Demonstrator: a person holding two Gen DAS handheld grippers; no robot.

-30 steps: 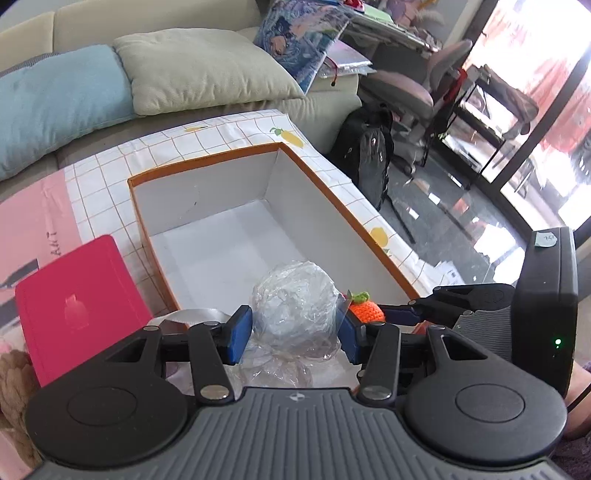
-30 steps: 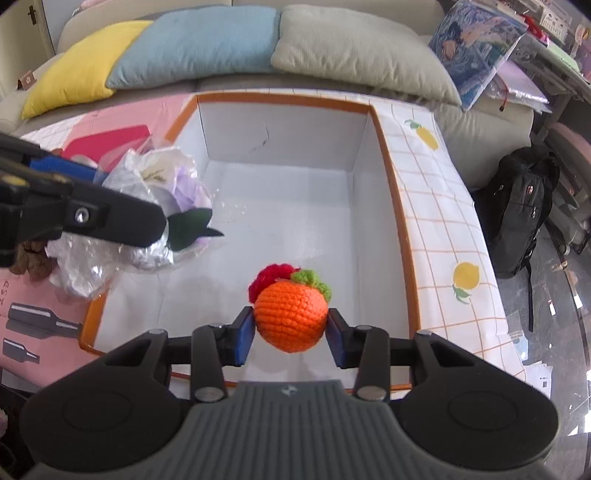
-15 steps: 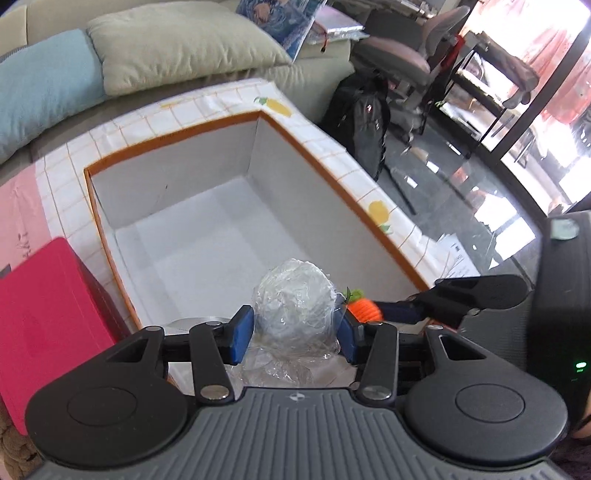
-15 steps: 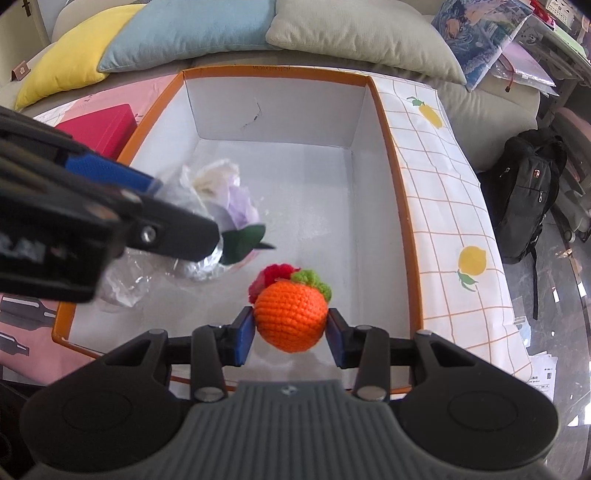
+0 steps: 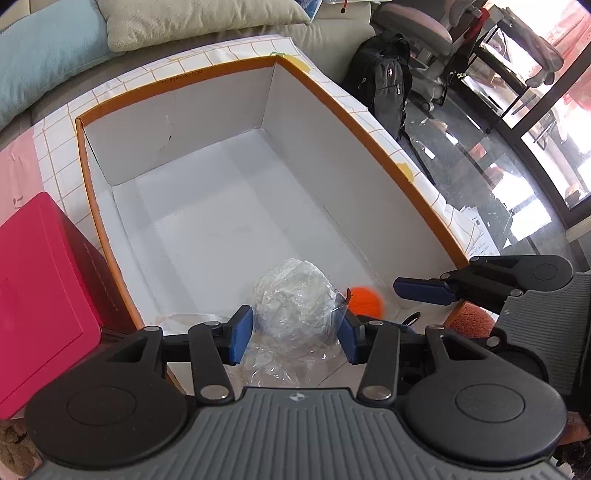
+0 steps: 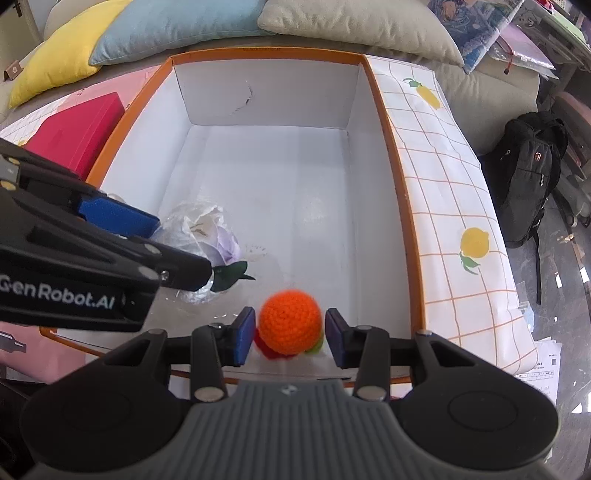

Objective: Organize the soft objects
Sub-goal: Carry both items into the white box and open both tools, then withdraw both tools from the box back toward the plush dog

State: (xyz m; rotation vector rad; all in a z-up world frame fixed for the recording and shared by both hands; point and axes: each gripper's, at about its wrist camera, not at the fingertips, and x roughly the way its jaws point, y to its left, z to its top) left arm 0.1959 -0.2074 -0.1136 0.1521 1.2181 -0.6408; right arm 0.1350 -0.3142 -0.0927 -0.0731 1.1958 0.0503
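A large white box with an orange rim (image 5: 354, 122) (image 6: 395, 173) stands on the checked cloth. My left gripper (image 5: 293, 334) is inside its near end, jaws a little apart around a plastic-wrapped flower ball (image 5: 295, 295), which shows in the right wrist view (image 6: 203, 236) with a green leaf. My right gripper (image 6: 290, 336) is open; the orange crochet ball (image 6: 290, 321) sits blurred between its pads, loose and dropping, with red and green tufts beneath. It also shows in the left wrist view (image 5: 365, 301).
A red box (image 5: 44, 291) (image 6: 74, 133) stands left of the white box. Sofa cushions (image 6: 177, 26) lie behind. A black backpack (image 6: 528, 177) stands on the floor to the right. A brown plush (image 5: 14, 450) lies near the left.
Both grippers have gone lower into the box's near end. The right jaws have widened and the orange ball has slipped free and turned over. The left jaws have also widened.
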